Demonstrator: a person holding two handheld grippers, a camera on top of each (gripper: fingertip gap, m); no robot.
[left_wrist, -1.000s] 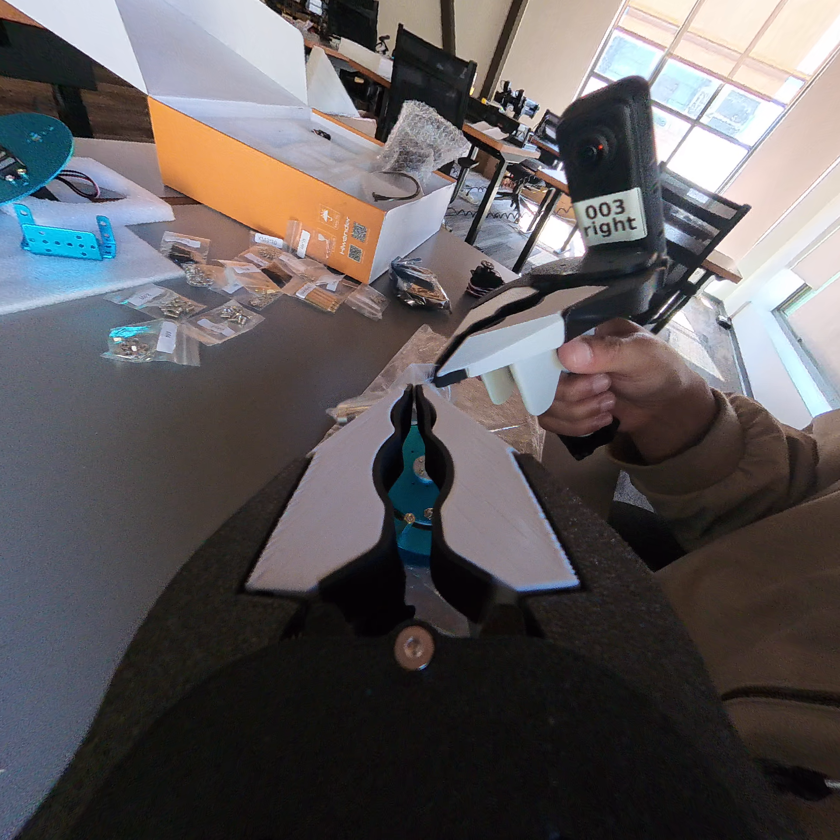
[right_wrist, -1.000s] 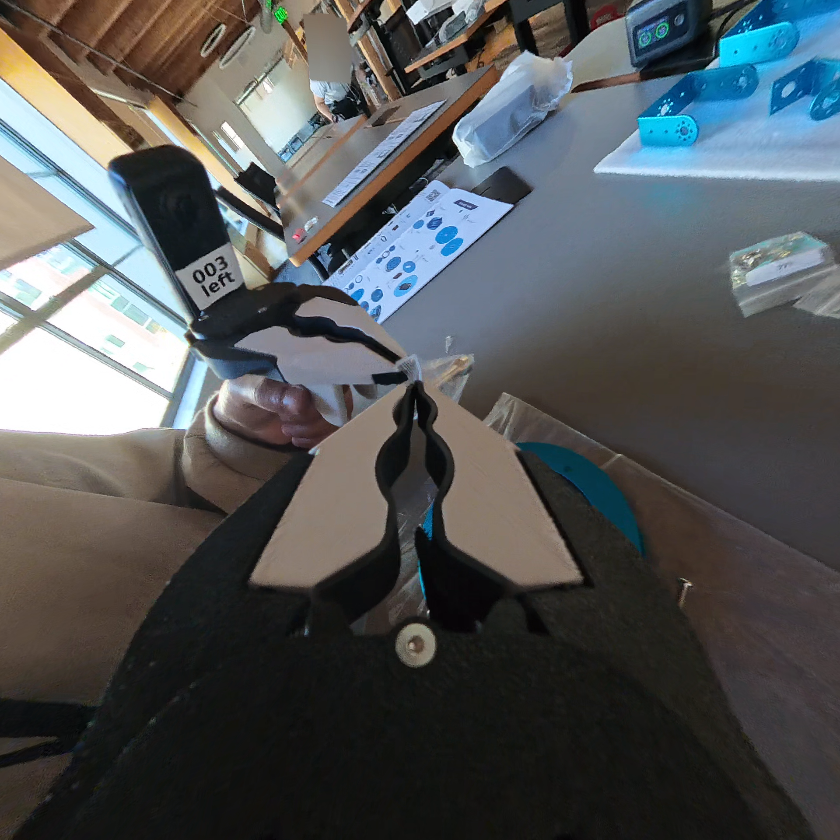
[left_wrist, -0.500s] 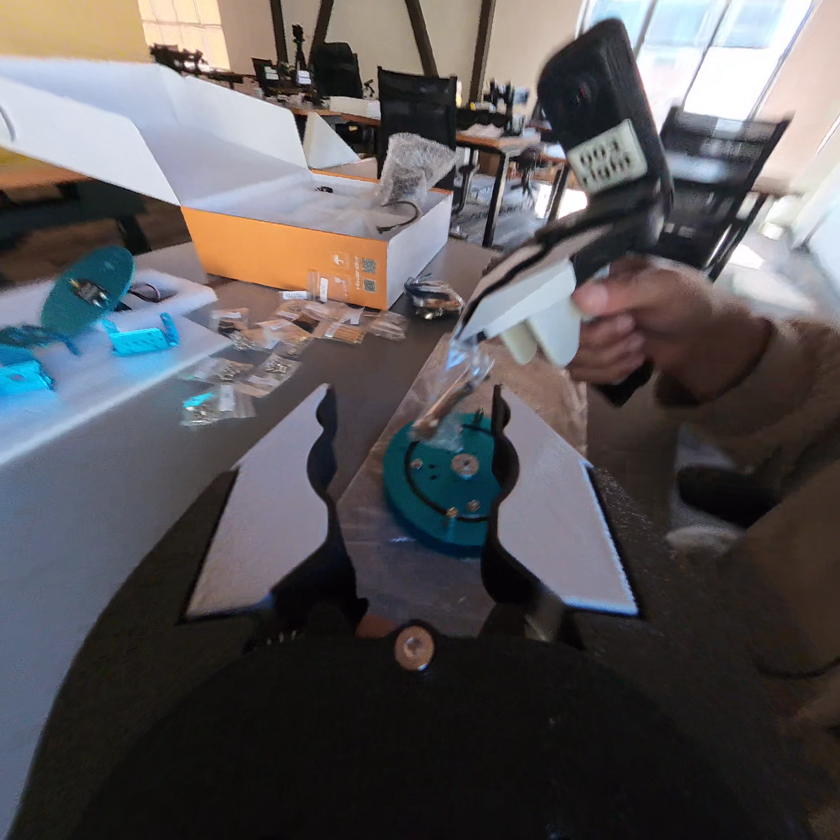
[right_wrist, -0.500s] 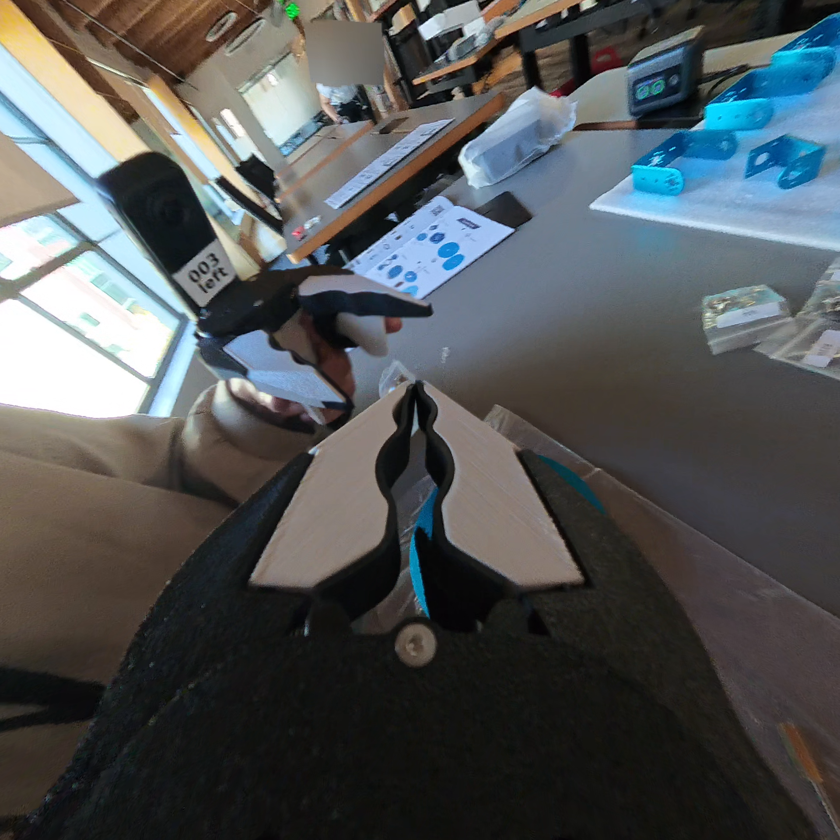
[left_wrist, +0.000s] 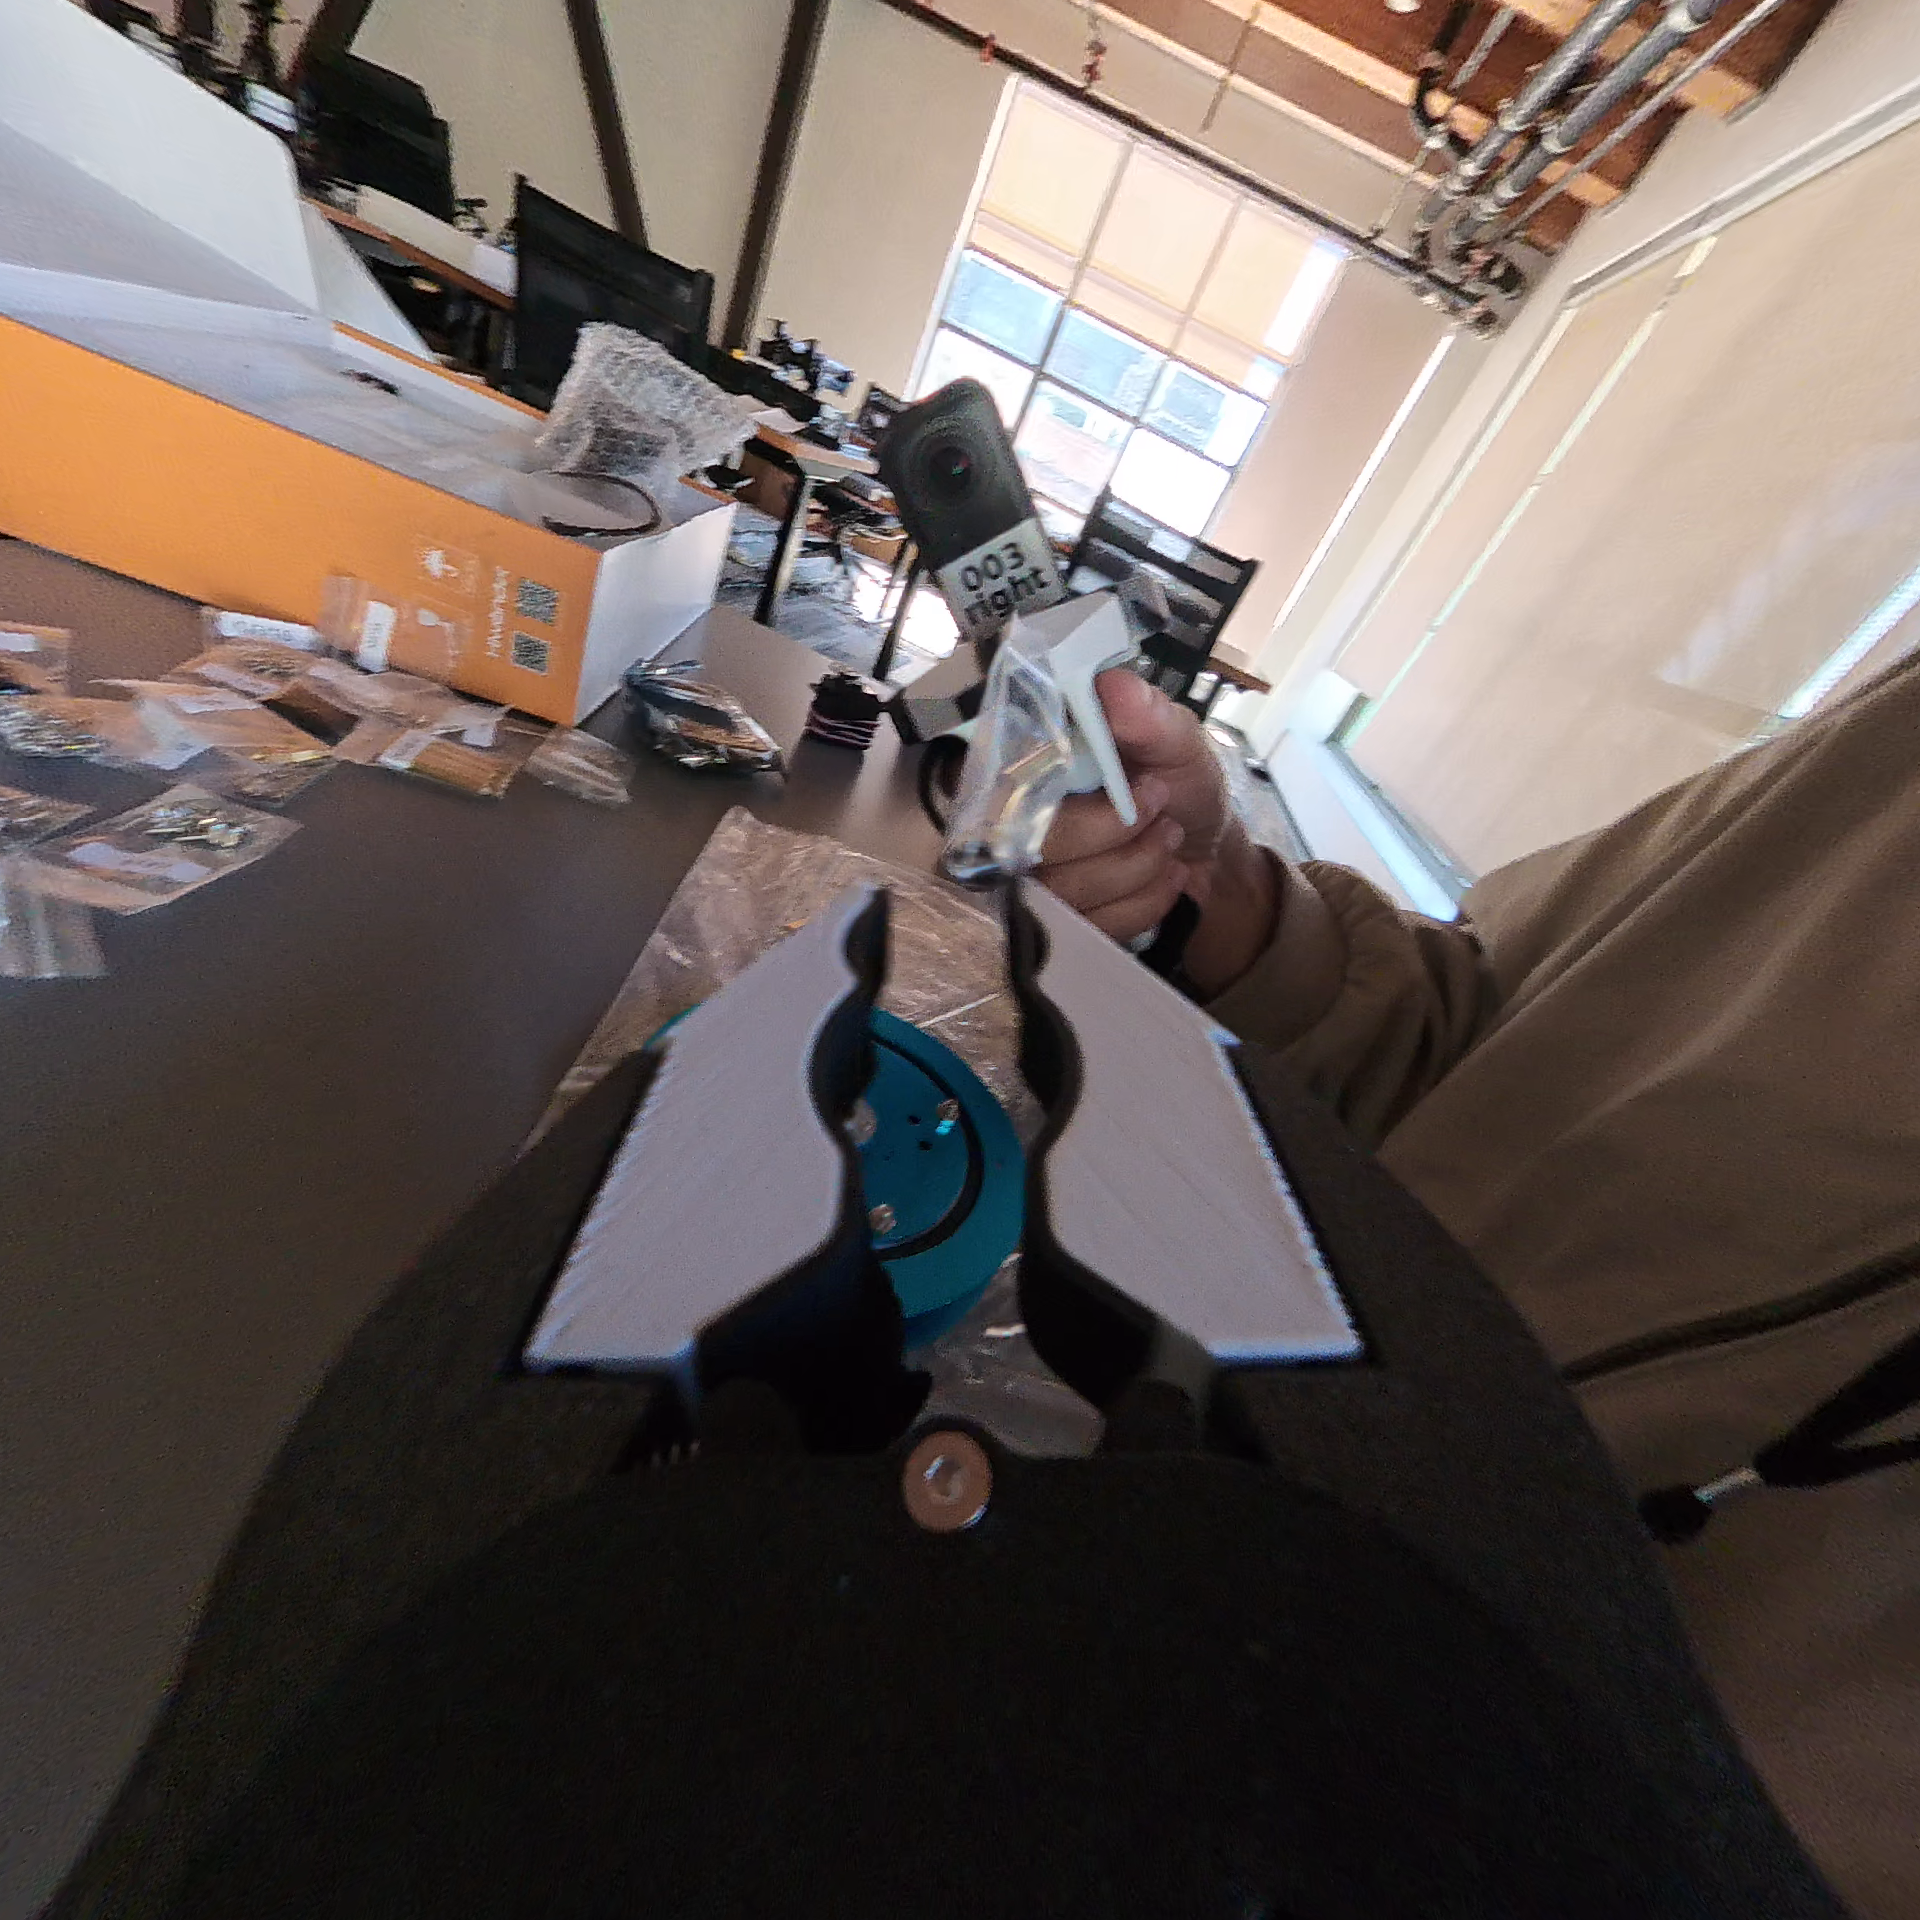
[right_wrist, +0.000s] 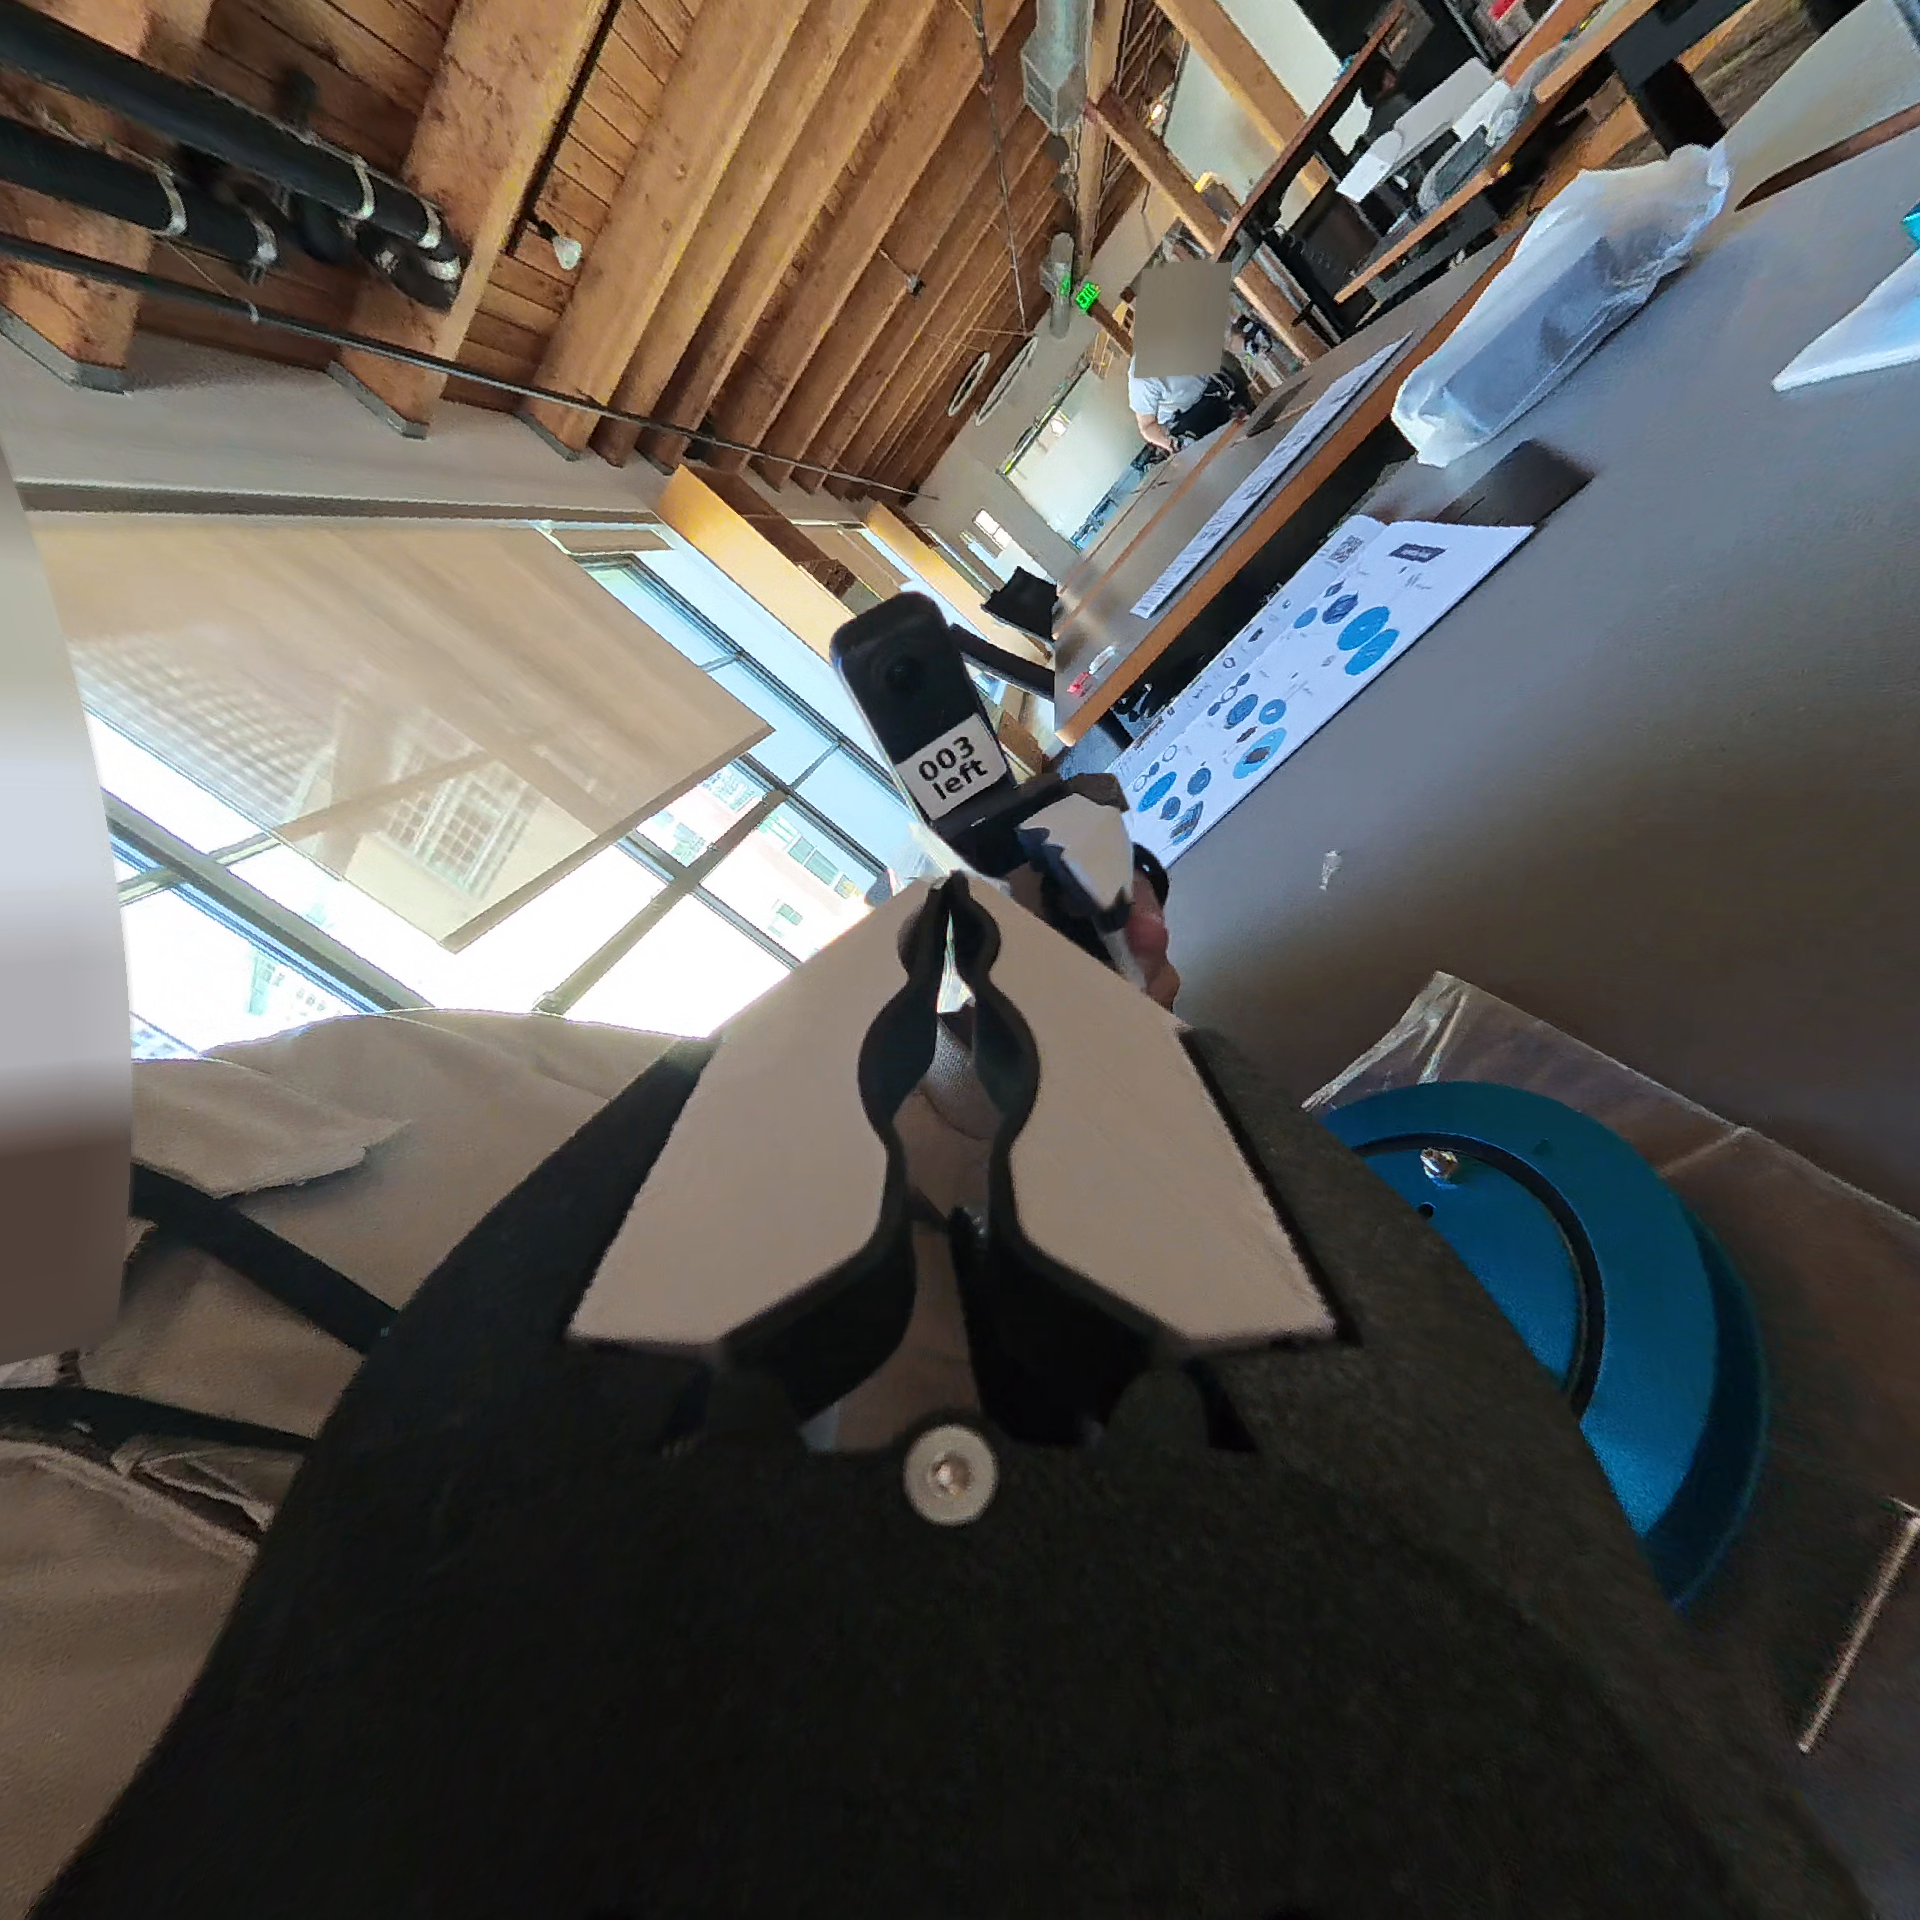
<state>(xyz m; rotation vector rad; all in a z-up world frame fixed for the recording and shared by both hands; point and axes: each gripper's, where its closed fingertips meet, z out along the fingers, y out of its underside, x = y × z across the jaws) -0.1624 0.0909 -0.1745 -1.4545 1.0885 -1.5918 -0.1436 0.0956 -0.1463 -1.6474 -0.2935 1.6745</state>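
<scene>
our right gripper (left_wrist: 1023, 665) jaws pinch a small clear bag (left_wrist: 1003, 779) aloft; left gripper (left_wrist: 945, 914) jaws narrowly parted, empty, above the blue disc (left_wrist: 935, 1153).

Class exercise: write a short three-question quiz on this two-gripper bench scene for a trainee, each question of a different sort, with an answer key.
1. True or false: the right gripper is shut on a small clear bag.
2. What lies below the open left gripper? A) blue round disc B) orange box C) bubble wrap
3. Fill in: the disc rests on a clear plastic ____ on the grey table.

Key: 1 true; 2 A; 3 sheet.
</scene>
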